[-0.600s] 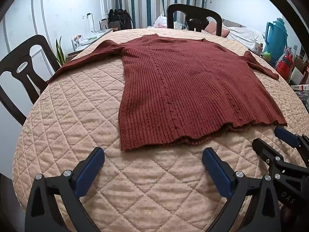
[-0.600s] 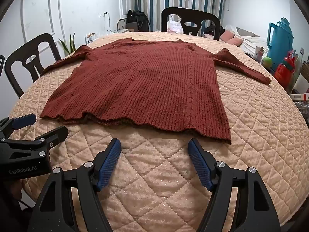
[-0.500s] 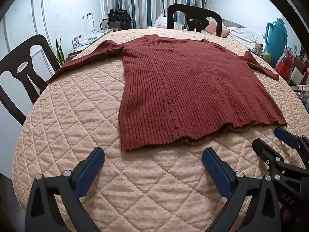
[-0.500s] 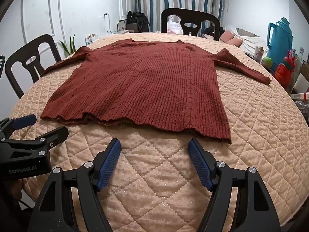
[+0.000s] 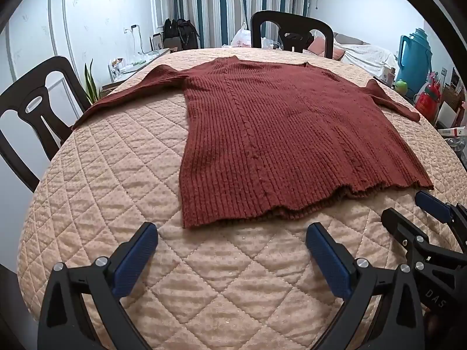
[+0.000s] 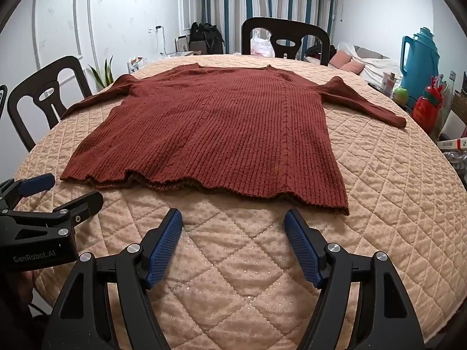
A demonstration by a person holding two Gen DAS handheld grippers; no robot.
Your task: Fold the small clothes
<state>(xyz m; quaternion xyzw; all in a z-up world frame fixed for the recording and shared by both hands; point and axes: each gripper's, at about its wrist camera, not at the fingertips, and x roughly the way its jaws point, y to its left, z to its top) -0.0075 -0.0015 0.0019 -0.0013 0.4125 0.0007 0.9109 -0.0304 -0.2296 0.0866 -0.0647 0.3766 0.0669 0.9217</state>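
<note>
Round table (image 5: 96,201) with a peach quilted cover fills both views. Dark chairs: one at the far side (image 6: 284,39), one at the left edge (image 5: 35,108).

Rust-red knit sweater (image 5: 289,145) lies flat on the cover, unfolded, neck toward the far chair, hem toward the cameras. Both sleeves are spread outward; left sleeve (image 5: 131,96) runs to the table's left edge, right sleeve (image 6: 364,102) angles toward the right edge. The hem is wavy and slightly lifted in the middle, so a darker layer shows under it.

Left gripper (image 5: 230,242) hovers over bare quilt just short of the hem's left corner, fingers (image 5: 137,256) spread wide, holding nothing. Right gripper (image 6: 233,230) sits likewise near the hem's right half, blue pads (image 6: 303,248) wide apart, empty, not touching the sweater. Each gripper shows in the other's view, side by side along the near table edge.

Off the table at right: teal thermos jug (image 6: 420,58), a red bottle (image 6: 424,108), and a green round item (image 6: 401,94), possibly an apple, too small to tell. Striped curtains (image 6: 262,11) are on the back wall, a potted plant (image 5: 92,84) at left.
</note>
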